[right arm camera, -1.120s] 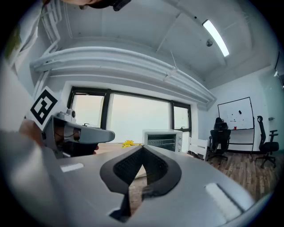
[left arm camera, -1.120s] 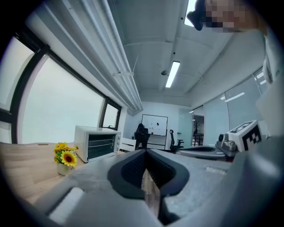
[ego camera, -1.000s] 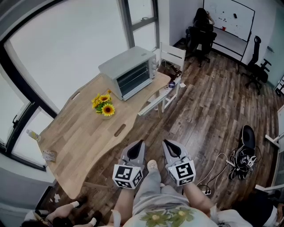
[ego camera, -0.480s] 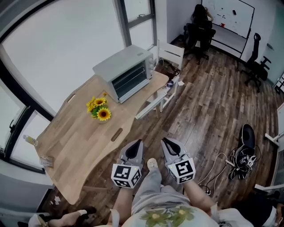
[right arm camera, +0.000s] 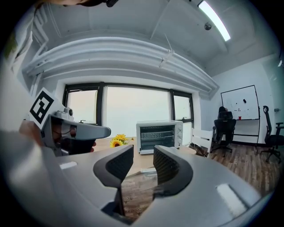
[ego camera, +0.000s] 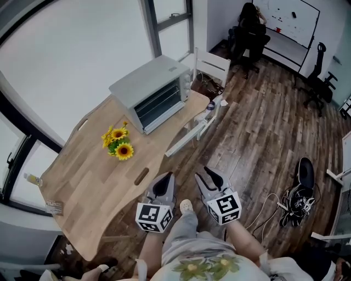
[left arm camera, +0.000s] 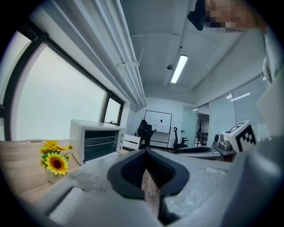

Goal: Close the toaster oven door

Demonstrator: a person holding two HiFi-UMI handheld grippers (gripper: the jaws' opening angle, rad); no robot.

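Here, wooden table [ego camera: 98, 170] beside window [ego camera: 71, 49], toaster oven [ego camera: 151, 93] and sunflowers [ego camera: 118, 144] atop.

Grey left claw [ego camera: 168, 176], grey right claw [ego camera: 207, 171] opening empty, marker cubes [ego camera: 155, 217], floral shirt [ego camera: 205, 270]

Counted in the head view | toaster oven [ego camera: 151, 93]: one is counted | tabletop [ego camera: 93, 175]: one is counted | bunch of sunflowers [ego camera: 116, 142]: one is counted | white chair [ego camera: 213, 68]: one is counted | office chairs: two are counted, the right office chair [ego camera: 318, 77] and the back office chair [ego camera: 244, 50] | whiteboard [ego camera: 293, 22]: one is counted | person [ego camera: 251, 16]: one is counted
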